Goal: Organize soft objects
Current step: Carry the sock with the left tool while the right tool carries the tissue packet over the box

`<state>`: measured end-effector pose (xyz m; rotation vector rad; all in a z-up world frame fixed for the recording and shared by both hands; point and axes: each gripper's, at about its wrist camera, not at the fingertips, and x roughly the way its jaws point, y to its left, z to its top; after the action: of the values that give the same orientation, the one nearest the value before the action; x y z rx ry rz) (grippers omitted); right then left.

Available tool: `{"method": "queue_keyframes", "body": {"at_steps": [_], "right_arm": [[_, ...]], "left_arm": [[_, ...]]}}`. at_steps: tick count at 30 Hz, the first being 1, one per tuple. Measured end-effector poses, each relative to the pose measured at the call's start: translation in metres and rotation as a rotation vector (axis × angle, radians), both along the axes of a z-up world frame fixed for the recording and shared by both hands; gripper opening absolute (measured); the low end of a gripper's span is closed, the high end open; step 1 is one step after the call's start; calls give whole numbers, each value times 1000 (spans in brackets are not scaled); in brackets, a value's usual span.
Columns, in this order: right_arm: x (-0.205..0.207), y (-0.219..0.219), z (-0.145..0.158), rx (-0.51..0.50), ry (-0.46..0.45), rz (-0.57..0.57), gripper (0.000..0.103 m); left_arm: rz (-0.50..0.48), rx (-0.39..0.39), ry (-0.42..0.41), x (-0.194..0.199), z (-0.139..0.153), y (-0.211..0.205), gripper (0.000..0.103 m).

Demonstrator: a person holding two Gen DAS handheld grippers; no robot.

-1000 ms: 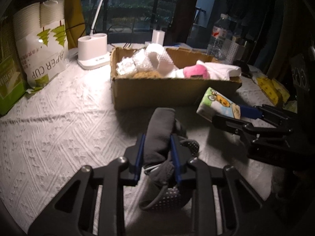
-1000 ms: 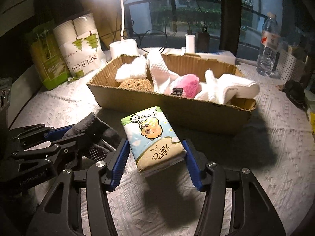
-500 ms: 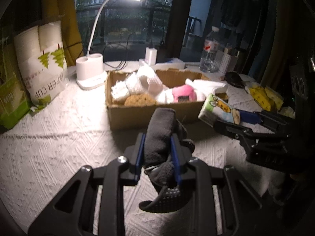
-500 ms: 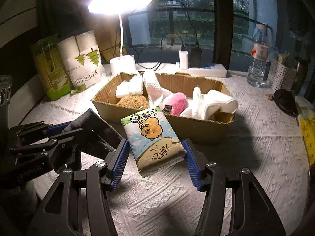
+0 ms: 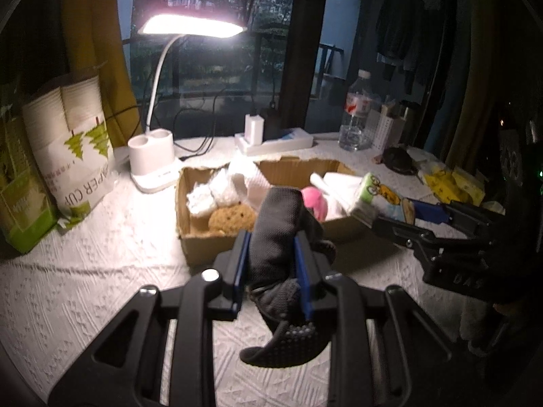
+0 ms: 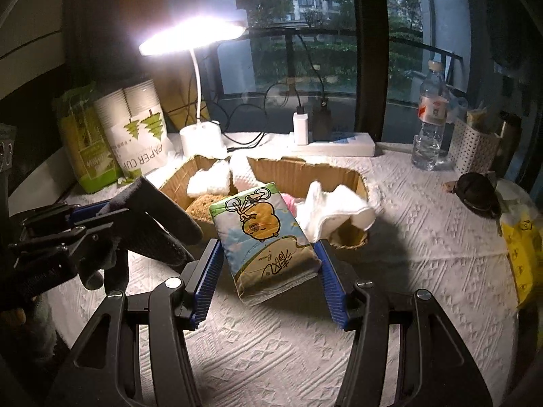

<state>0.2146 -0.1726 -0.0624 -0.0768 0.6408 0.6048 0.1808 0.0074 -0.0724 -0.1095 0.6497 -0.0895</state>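
Observation:
My left gripper [image 5: 271, 247] is shut on a black knit glove [image 5: 276, 237], held above the table just in front of the cardboard box [image 5: 190, 247]. Its dotted fingers hang below the jaws. My right gripper [image 6: 268, 254] is shut on a tissue pack [image 6: 263, 230] printed with a cartoon bear, also lifted near the box's front wall [image 6: 349, 237]. The box holds white cloths [image 6: 336, 212], a brown sponge [image 5: 230, 217] and a pink plush [image 5: 315, 201]. Each gripper shows in the other's view: the right gripper [image 5: 383, 208] at the right, the left gripper [image 6: 163, 210] at the left.
A lit white desk lamp [image 5: 154, 159] stands behind the box on the white patterned tablecloth [image 5: 85, 271]. A paper-cup bag [image 5: 73, 156] and green pack [image 6: 83, 146] sit at left. A power strip [image 6: 332, 146], water bottle [image 6: 429, 125], perforated holder [image 6: 475, 149], black object [image 6: 476, 195] and yellow packs [image 6: 522, 247] lie at right.
Both grippers have risen with their loads. The box now sits lower and farther in view, and the lamp head has come into sight. Neither grip has altered.

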Motion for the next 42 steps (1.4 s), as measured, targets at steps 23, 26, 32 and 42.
{"method": "queue_keyframes", "body": {"at_steps": [23, 26, 32, 42], "right_arm": [[39, -22, 15, 52, -32, -19, 58], [44, -24, 13, 57, -28, -23, 58], [56, -27, 8, 66, -12, -28, 58], [76, -25, -5, 59, 25, -32, 58]], "left_arm": [[-4, 33, -70, 49, 29, -15, 27], [-12, 35, -77, 56, 30, -17, 27], [-7, 38, -69, 77, 21, -17, 27], [9, 51, -27, 109, -7, -14, 27]]}}
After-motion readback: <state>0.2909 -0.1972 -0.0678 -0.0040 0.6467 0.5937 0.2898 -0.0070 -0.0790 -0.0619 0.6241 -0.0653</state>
